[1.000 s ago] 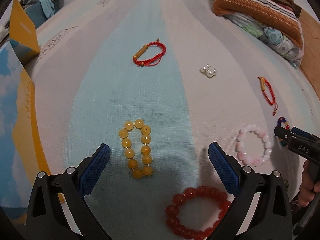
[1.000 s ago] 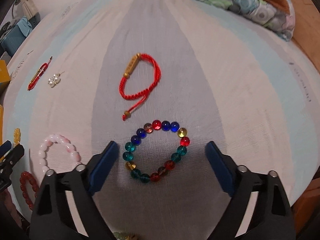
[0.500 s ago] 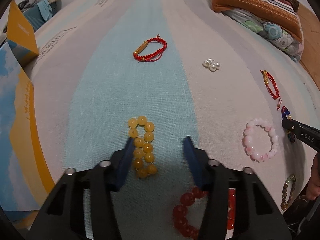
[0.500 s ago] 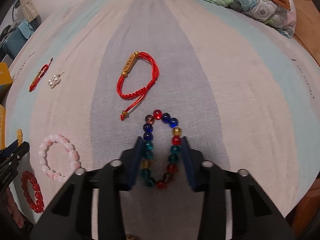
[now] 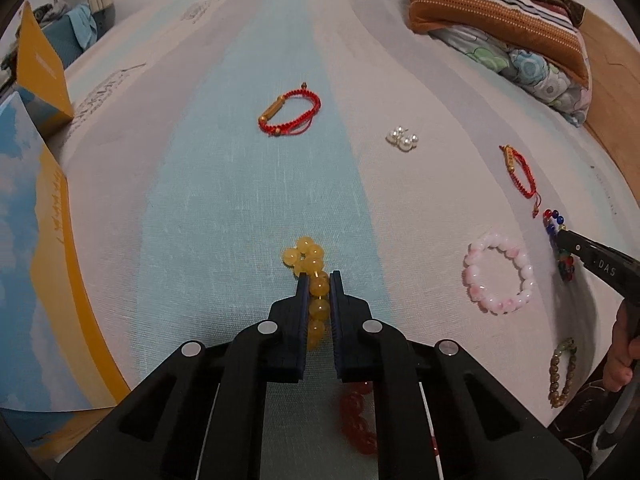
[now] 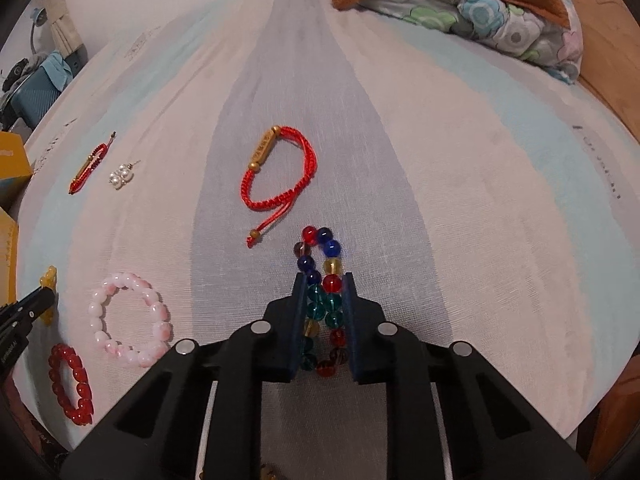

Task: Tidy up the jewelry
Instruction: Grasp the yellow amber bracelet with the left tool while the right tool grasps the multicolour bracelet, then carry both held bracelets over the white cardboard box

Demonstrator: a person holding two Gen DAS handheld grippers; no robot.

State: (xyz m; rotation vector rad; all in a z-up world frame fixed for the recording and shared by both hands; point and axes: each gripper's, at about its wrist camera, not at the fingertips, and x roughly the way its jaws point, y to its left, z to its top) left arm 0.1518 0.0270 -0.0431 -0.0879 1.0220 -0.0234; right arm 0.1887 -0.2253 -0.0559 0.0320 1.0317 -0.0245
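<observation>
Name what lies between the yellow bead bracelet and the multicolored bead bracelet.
The pink bead bracelet lies between the yellow bead bracelet and the multicolored bead bracelet, per the left wrist view.

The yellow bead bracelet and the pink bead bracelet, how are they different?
The yellow bead bracelet is squeezed flat between the left tool's fingers; the pink-and-white bead bracelet lies free as an open ring. The yellow one rests on the sheet's blue stripe, the pink one on a pale stripe. Both are strings of round beads.

Black plastic left gripper (image 5: pixel 319 280) and right gripper (image 6: pixel 324 282) with blue-padded fingers (image 5: pixel 303 300), round silver screws, white "DAS" lettering on one
</observation>
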